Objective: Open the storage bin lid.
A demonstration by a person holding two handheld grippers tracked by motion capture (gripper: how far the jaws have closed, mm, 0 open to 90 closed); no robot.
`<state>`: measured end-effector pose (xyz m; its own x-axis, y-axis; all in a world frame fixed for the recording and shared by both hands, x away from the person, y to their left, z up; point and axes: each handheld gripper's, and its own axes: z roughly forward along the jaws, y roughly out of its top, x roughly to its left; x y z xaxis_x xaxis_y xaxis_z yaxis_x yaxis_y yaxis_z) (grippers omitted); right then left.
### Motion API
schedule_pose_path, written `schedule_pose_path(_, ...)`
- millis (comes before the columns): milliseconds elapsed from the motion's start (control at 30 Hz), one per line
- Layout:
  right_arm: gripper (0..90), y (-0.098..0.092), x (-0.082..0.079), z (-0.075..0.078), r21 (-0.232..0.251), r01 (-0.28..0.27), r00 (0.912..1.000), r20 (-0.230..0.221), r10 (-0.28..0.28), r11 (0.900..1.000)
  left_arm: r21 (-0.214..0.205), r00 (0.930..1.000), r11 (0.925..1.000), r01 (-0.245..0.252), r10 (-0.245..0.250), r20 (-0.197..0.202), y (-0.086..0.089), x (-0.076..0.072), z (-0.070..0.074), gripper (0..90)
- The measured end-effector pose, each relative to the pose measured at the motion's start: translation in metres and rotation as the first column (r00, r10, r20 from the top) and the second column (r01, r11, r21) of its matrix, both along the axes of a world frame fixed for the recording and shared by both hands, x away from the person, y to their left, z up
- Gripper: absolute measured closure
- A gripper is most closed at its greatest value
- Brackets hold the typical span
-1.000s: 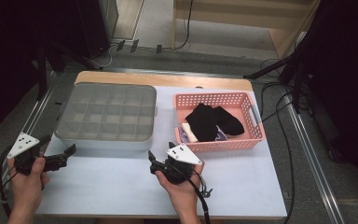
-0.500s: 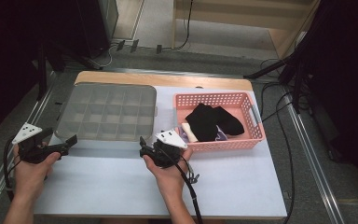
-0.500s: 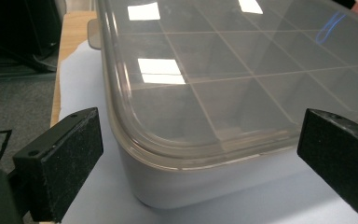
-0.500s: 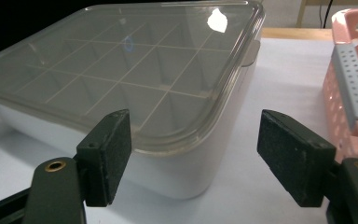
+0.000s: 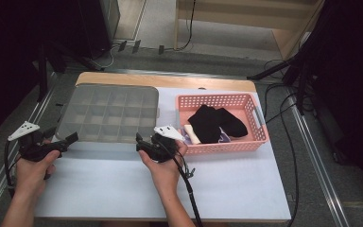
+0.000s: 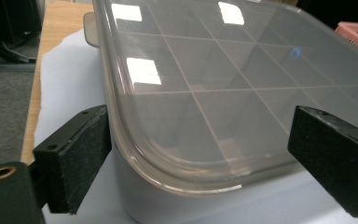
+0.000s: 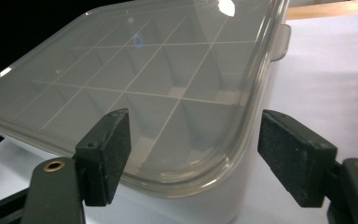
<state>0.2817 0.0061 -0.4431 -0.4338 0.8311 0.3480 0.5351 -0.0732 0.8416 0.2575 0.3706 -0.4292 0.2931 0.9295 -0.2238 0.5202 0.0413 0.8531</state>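
Note:
A grey compartment box [image 5: 106, 113] with a clear closed lid lies at the table's back left. My left gripper [image 5: 62, 137] is open at the box's near left corner. In the left gripper view the box [image 6: 223, 84] corner sits between the spread jaws of the left gripper [image 6: 200, 154], untouched. My right gripper [image 5: 139, 143] is open at the near right corner. The right gripper view shows the right gripper [image 7: 198, 156] astride that corner of the box [image 7: 158, 70], its pads apart from the lid rim.
A pink basket [image 5: 217, 98] to the right of the box holds black cloth pieces [image 5: 215, 122] and a white item [image 5: 192, 134]. The white table [image 5: 123, 189] has free room in front. A tab sticks out on the lid's side [image 7: 282, 42]. Cables run along the floor at right.
Both grippers have moved forward to the box's near corners. The right hand has shifted left, away from the basket. Both stay open.

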Motion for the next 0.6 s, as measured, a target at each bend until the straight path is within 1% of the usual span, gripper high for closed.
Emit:
schedule_pose_path(33, 26.8, 0.0004, 0.0009, -0.0001, -0.002, -0.004, 1.0000, 0.003, 0.004, 1.0000, 0.017, 0.9998, 0.9998, -0.010, 0.010, -0.014, 0.0003, 0.0044, 0.0019, 9.7)
schedule_pose_path(67, 26.4, 0.0009, 0.0017, 0.0000, -0.003, -0.010, 0.9999, 0.002, 0.010, 0.9999, 0.017, 0.9998, 0.9998, -0.010, 0.010, -0.014, 0.0003, 0.0044, 0.0019, 11.5)
schedule_pose_path(100, 26.2, 0.0014, 0.0021, 0.0002, 0.000, -0.008, 1.0000, -0.006, 0.008, 1.0000, -0.003, 0.9985, 0.9997, -0.025, 0.024, -0.050, 0.0015, 0.0075, 0.0044, 13.3)
schedule_pose_path(133, 26.1, 0.0014, 0.0031, 0.0000, 0.004, -0.007, 0.9999, -0.010, 0.007, 1.0000, -0.013, 0.9975, 0.9996, -0.023, 0.022, -0.067, 0.0020, 0.0076, 0.0048, 13.6)
schedule_pose_path(167, 25.8, 0.0012, 0.0039, -0.0004, 0.013, -0.007, 0.9998, -0.019, 0.007, 0.9999, -0.013, 0.9975, 0.9996, -0.023, 0.022, -0.067, 0.0020, 0.0076, 0.0048, 13.6)
schedule_pose_path(200, 25.8, 0.0012, 0.0039, -0.0004, 0.013, -0.007, 0.9998, -0.019, 0.007, 0.9999, -0.022, 0.9973, 0.9993, -0.031, 0.029, -0.067, 0.0015, 0.0079, 0.0041, 13.6)
schedule_pose_path(233, 26.2, -0.0003, 0.0062, -0.0024, 0.040, -0.009, 0.9995, -0.031, 0.010, 0.9992, -0.019, 0.9974, 0.9994, -0.027, 0.026, -0.068, 0.0019, 0.0073, 0.0043, 13.6)
schedule_pose_path(267, 26.3, -0.0005, 0.0068, -0.0033, 0.053, -0.006, 0.9993, -0.036, 0.008, 0.9986, -0.018, 0.9975, 0.9995, -0.027, 0.025, -0.067, 0.0021, 0.0071, 0.0045, 13.9)
schedule_pose_path(300, 26.3, -0.0005, 0.0068, -0.0033, 0.053, -0.006, 0.9993, -0.036, 0.008, 0.9986, -0.018, 0.9975, 0.9995, -0.027, 0.025, -0.067, 0.0021, 0.0071, 0.0045, 14.3)
schedule_pose_path(333, 27.7, -0.0008, 0.0079, -0.0034, 0.047, -0.007, 0.9996, -0.026, 0.008, 0.9989, -0.019, 0.9974, 0.9995, -0.026, 0.024, -0.068, 0.0026, 0.0068, 0.0047, 15.2)
schedule_pose_path(367, 29.6, -0.0014, 0.0080, -0.0033, 0.050, -0.006, 0.9997, -0.024, 0.007, 0.9988, -0.018, 0.9975, 0.9995, -0.028, 0.027, -0.066, 0.0029, 0.0064, 0.0049, 16.3)
schedule_pose_path(400, 29.6, -0.0014, 0.0080, -0.0033, 0.050, -0.006, 0.9997, -0.024, 0.007, 0.9988, -0.022, 0.9974, 0.9992, -0.034, 0.033, -0.064, 0.0030, 0.0057, 0.0053, 16.3)
schedule_pose_path(433, 32.8, -0.0023, 0.0076, -0.0031, 0.046, -0.002, 0.9999, -0.015, 0.003, 0.9989, -0.008, 0.9979, 0.9990, -0.044, 0.044, -0.049, 0.0038, 0.0047, 0.0061, 19.0)
schedule_pose_path(467, 36.7, -0.0026, 0.0065, -0.0024, 0.035, 0.009, 1.0000, 0.004, -0.009, 0.9993, 0.010, 0.9976, 0.9981, -0.060, 0.061, -0.033, 0.0037, 0.0028, 0.0077, 23.6)
schedule_pose_path(500, 39.2, -0.0021, 0.0035, 0.0003, 0.004, 0.024, 0.9994, 0.023, -0.024, 0.9997, 0.020, 0.9975, 0.9977, -0.065, 0.065, -0.028, 0.0034, 0.0021, 0.0085, 28.6)
schedule_pose_path(533, 39.2, -0.0021, 0.0035, 0.0003, 0.004, 0.024, 0.9994, 0.023, -0.024, 0.9997, 0.024, 0.9973, 0.9974, -0.068, 0.069, -0.025, 0.0031, 0.0017, 0.0089, 28.6)
schedule_pose_path(600, 39.2, -0.0021, 0.0034, 0.0004, -0.001, 0.022, 0.9994, 0.027, -0.022, 0.9998, 0.006, 0.9969, 0.9971, -0.075, 0.076, -0.022, 0.0046, 0.0014, 0.0082, 30.3)
